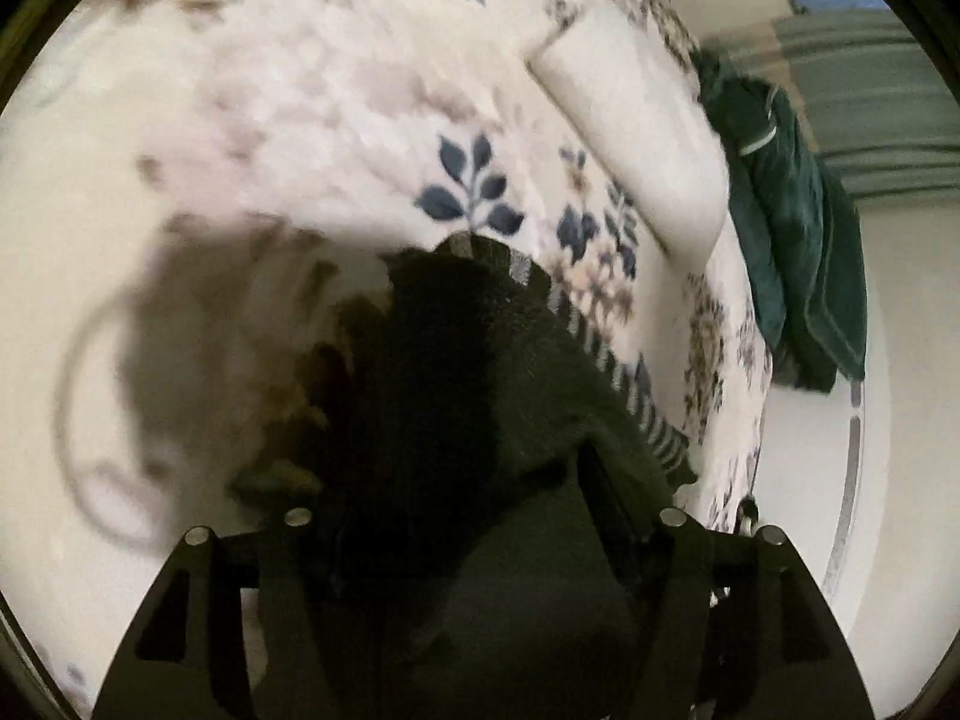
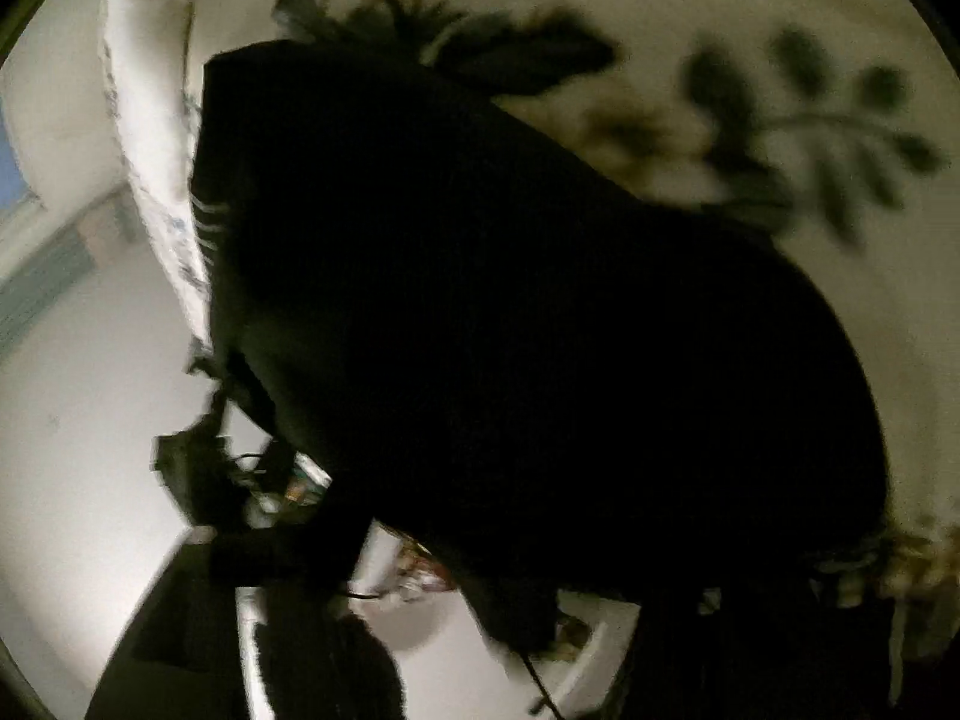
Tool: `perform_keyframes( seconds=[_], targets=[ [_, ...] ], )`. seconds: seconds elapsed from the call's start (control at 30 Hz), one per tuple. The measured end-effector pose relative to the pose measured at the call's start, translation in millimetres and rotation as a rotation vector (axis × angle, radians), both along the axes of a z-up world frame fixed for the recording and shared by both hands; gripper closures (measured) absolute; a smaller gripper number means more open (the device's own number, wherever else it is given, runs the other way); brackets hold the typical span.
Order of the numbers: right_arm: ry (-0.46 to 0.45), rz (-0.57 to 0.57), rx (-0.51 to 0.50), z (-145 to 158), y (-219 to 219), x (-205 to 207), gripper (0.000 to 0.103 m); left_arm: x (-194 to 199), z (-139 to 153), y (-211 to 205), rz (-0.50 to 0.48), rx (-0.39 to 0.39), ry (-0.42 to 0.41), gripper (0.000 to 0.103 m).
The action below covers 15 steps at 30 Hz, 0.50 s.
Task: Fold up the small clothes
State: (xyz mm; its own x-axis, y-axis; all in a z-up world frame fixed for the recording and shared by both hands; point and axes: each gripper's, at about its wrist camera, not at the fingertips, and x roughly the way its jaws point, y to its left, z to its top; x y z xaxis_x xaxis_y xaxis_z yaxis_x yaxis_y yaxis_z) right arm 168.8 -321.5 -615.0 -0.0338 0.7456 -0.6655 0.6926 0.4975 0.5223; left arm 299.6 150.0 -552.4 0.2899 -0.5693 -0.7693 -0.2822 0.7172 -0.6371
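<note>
Dark garment (image 1: pixel 480 372) with a striped edge hangs pinched in the left gripper (image 1: pixel 480 540) above the floral bedspread (image 1: pixel 360 90), mid-fold; right gripper's state unclear; next, lay it flat.

It was a bedroom in a home: a cream quilted bedspread printed with navy leaf sprigs (image 1: pixel 468 180) covered the bed, a plain white pillow (image 1: pixel 636 138) lay on it (slightly blurred), and a dark green towel (image 1: pixel 792 240) hung beside pale walls.
</note>
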Motion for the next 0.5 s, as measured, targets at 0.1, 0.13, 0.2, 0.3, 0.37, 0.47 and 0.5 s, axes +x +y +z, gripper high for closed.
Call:
perform_keyframes(
  seconds=[0.1,0.13,0.2,0.3,0.37,0.47,0.5],
  targets=[
    [0.061,0.086,-0.021,15.4,-8.5,-18.2,0.035,-21.8,25.3,3.0,0.039,0.051,-0.031,0.037],
    [0.074,0.114,-0.036,27.0,-13.5,-25.8,0.035,-22.4,31.3,4.6,0.048,0.07,-0.036,0.037],
    [0.047,0.162,-0.088,48.9,-21.5,-23.2,0.035,-38.8,47.4,4.6,0.057,0.11,-0.033,0.036],
    [-0.066,0.245,-0.186,82.7,-20.1,8.4,0.035,-57.7,54.8,-7.5,0.03,0.192,-0.013,0.035],
    [-0.179,0.347,-0.266,100.0,-14.9,44.7,0.035,-66.1,46.9,-15.3,-0.001,0.241,0.01,0.035],
    [-0.333,0.454,-0.359,99.0,0.7,108.7,0.035,-68.1,19.7,-27.5,-0.022,0.295,0.05,0.035],
    [-0.372,0.483,-0.377,93.5,10.2,127.0,0.035,-67.3,10.6,-30.1,-0.028,0.303,0.058,0.035]
  ],
)
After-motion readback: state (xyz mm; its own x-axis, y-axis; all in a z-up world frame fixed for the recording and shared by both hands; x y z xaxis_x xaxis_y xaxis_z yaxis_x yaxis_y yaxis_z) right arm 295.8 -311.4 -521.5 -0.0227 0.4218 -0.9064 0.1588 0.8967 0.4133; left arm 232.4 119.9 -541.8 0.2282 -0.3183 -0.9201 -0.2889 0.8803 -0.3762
